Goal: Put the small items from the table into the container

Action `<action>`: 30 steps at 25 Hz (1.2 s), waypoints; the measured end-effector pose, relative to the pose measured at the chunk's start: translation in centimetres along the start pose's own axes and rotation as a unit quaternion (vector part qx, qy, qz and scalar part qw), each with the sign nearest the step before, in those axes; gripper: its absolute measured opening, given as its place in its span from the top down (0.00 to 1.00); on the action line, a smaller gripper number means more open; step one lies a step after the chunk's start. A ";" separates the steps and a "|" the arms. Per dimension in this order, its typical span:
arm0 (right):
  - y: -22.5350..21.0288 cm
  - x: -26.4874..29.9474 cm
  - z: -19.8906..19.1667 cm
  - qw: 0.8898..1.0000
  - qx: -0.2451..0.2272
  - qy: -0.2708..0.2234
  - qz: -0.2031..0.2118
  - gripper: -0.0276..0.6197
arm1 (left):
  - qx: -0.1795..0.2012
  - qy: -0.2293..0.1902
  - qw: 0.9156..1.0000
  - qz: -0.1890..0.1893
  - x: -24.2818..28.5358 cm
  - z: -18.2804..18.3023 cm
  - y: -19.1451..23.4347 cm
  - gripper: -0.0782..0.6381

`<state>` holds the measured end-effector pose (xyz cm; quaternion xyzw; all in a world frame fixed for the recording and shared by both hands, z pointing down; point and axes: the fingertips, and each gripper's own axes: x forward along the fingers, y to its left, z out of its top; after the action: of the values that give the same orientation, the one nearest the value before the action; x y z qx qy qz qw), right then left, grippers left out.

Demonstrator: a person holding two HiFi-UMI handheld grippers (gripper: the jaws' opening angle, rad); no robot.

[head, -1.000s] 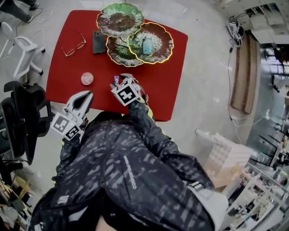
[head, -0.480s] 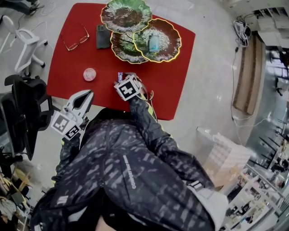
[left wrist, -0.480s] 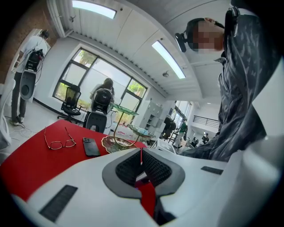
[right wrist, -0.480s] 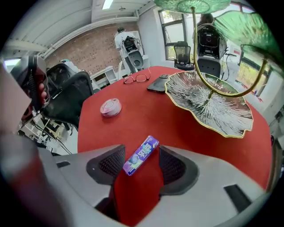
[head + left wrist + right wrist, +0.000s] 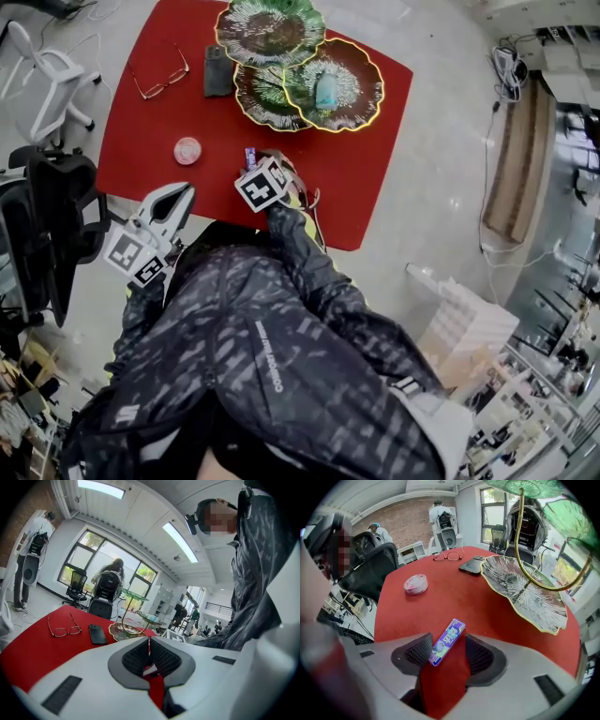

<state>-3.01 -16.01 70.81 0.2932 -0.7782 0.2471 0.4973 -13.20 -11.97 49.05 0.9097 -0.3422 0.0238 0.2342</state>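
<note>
Leaf plates [image 5: 270,28], three; purple pack [image 5: 447,641], one, between jaws of open right tool [image 5: 449,649]; left tool [image 5: 149,644] closed

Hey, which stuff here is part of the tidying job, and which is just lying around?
Job: candy pack, pink tin, glasses, phone, tiered dishes, blue item already on a dish.

Lying about: office chair, white stool.

The left hand-held gripper [image 5: 149,642] has its jaws pressed together, empty, above the red surface [image 5: 28,651]; beyond lie glasses [image 5: 63,631] beside a dark phone [image 5: 97,633]; a tiered leaf-dish stand [image 5: 127,629] rises just past the phone.
</note>
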 end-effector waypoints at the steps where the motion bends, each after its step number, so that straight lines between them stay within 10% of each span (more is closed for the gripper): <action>1: 0.1 0.0 0.2 1.000 -0.005 -0.005 0.003 0.61 | 0.000 0.001 1.000 -0.002 0.1 0.0 -0.1 0.87; 8: -0.6 0.1 -0.2 1.000 -0.017 -0.002 0.008 0.81 | 0.003 -0.004 1.000 -0.008 0.4 0.2 -0.2 0.87; 30: -0.2 -4.3 2.3 0.999 0.004 -0.049 0.012 0.82 | 0.029 -0.025 0.999 -0.021 0.3 1.9 -1.4 0.87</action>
<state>-2.89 -16.83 65.98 0.2974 -0.8044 0.2412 0.4542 -12.25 -12.08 46.84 0.9234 -0.3279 0.0058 0.1997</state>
